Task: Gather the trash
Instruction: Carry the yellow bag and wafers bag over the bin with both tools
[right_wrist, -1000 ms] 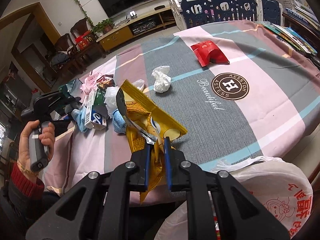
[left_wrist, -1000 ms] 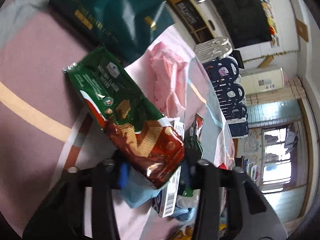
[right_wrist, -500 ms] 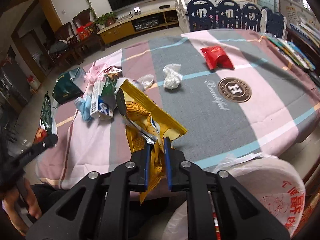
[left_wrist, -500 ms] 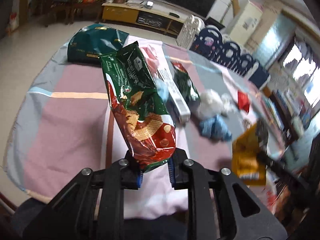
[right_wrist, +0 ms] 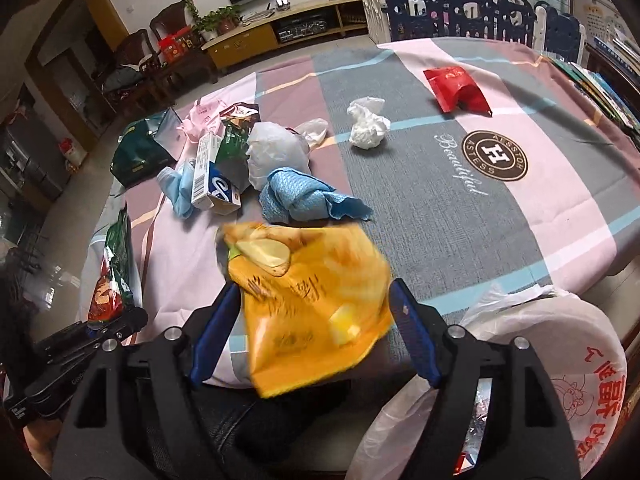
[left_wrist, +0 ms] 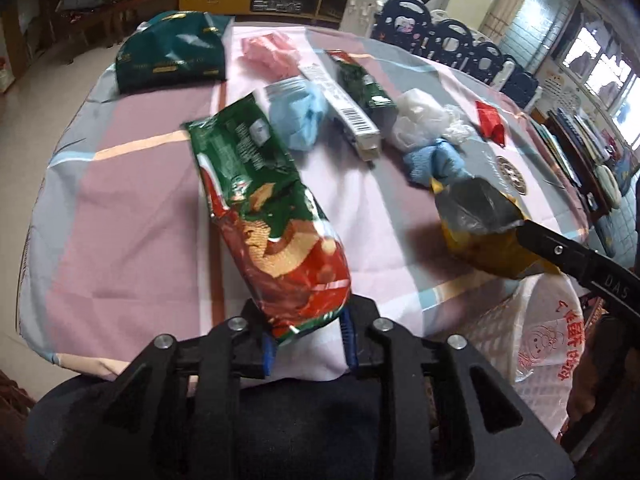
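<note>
The right gripper (right_wrist: 314,336) is opening to drop the yellow snack bag (right_wrist: 312,304), loose between its jaws, beside the white trash bag (right_wrist: 560,344), while the left gripper (left_wrist: 306,344), jaws opening, has the green wafer packet (left_wrist: 272,220) between them, which I judge must go next over that bag.

I see a table covered by a striped pink, grey and mauve cloth (right_wrist: 460,208) bearing a round brown logo (right_wrist: 495,155). Lying directly on it: a red packet (right_wrist: 456,89), a crumpled white tissue (right_wrist: 367,128), a blue rag (right_wrist: 304,200), a white plastic bag (right_wrist: 272,152), a white carton (right_wrist: 208,176), a light blue wad (left_wrist: 298,114), a pink bag (left_wrist: 270,53) and a dark green pouch (left_wrist: 172,54).
</note>
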### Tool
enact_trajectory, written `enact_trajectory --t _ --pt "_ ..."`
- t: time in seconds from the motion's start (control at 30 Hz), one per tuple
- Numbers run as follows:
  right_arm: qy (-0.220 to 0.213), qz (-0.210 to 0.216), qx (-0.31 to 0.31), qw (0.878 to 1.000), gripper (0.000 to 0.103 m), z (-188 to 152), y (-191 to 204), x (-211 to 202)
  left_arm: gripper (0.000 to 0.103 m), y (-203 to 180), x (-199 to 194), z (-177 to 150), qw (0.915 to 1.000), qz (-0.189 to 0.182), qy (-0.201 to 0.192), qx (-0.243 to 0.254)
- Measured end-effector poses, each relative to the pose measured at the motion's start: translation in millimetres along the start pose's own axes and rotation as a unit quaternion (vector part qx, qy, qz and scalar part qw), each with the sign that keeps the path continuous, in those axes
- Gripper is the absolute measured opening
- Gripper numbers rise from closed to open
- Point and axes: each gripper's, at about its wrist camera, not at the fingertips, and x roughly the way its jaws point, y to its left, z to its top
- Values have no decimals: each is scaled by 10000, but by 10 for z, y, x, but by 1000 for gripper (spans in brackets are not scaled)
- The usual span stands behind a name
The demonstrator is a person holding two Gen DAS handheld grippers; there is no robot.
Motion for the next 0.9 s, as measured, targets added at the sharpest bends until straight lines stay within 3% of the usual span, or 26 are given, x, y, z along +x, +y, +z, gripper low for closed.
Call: enact_trajectory --t 0.1,0.3,0.47,0.67,0.8,0.9 --pt "56 11 -57 10000 75 -4 41 48 50 23 -5 -29 9995 292 -102 13" --pt "202 42 -207 9996 75 -45 146 139 74 80 -9 -23 9995 287 -73 -112" --pt "256 29 -286 9993 75 -63 189 186 81 206 -15 -9 9985 83 -79 -526" --pt "323 -16 -359 9988 75 -100 225 241 77 193 53 40 9982 207 32 -564" --pt "269 -133 -393 9988 75 -87 205 226 43 174 146 34 9985 140 208 -477" --pt "192 -183 -345 9991 75 -80 162 208 36 212 138 24 9983 3 128 -571"
